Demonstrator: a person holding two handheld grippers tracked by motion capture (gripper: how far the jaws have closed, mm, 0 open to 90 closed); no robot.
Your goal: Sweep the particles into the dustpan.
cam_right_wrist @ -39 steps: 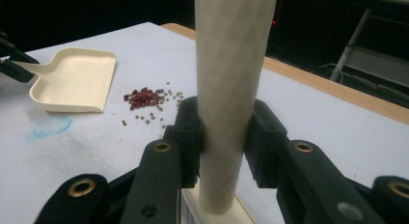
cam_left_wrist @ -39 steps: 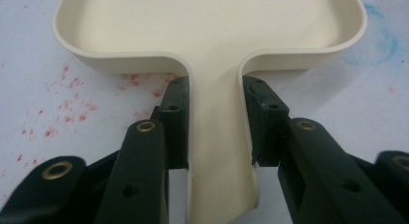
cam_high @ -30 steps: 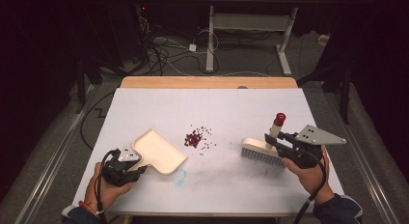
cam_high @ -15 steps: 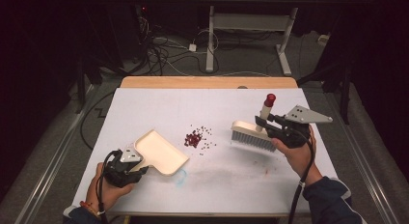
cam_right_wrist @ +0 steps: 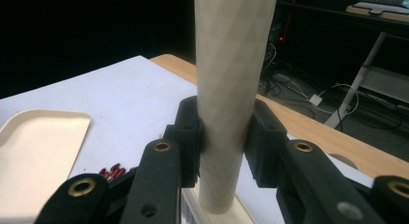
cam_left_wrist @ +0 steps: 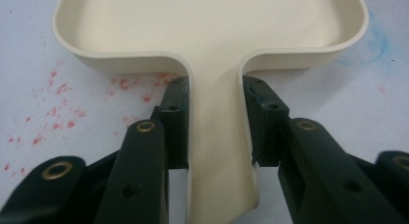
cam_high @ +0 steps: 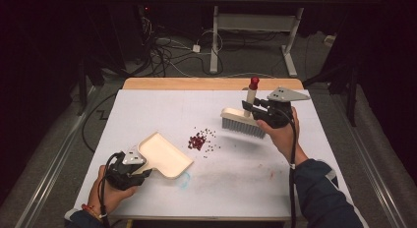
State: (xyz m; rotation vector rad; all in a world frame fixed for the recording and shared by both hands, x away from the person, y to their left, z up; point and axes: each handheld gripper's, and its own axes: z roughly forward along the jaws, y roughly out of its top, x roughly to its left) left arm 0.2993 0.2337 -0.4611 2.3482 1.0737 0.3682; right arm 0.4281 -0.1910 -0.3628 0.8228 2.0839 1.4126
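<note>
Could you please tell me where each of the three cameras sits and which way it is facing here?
High view: above the near table edge, looking forward and down on the dustpan, red beans and brush; both forearms and hands show.
Left gripper view: on the left claw, looking along its black jaws, shut on the dustpan handle.
Right gripper view: on the right claw, looking across the table, jaws shut on the brush handle.
Shared: the dustpan appears in all three.

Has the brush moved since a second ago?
Yes. In the high view the brush, held in the right gripper, has shifted left and toward the far wooden table edge, closing on the red bits.
</note>
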